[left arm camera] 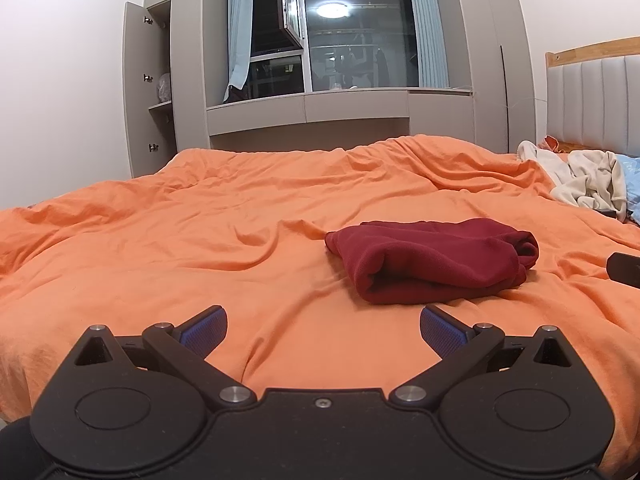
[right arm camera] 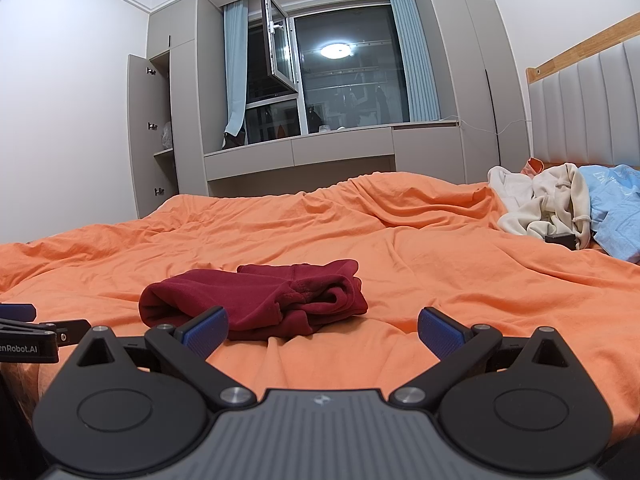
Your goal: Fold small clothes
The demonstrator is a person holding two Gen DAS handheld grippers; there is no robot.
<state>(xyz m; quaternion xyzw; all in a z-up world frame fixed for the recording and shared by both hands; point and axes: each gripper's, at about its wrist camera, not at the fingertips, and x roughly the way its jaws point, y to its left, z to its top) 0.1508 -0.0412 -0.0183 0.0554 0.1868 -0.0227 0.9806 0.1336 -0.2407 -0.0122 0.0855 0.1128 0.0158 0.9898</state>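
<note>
We hold our left gripper (left arm camera: 323,326) and right gripper (right arm camera: 322,328) spread wide, empty. The folded maroon garment (left arm camera: 434,266) lies on the orange duvet (left arm camera: 180,232) at one o'clock. The open cupboard (left arm camera: 160,92) shelf holds a pale bag (left arm camera: 164,86).

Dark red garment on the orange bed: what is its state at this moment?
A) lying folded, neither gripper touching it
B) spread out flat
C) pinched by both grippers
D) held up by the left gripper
A: the dark red garment lies as a folded bundle on the orange bedcover, while the left gripper and right gripper stand open, short of it.
</note>
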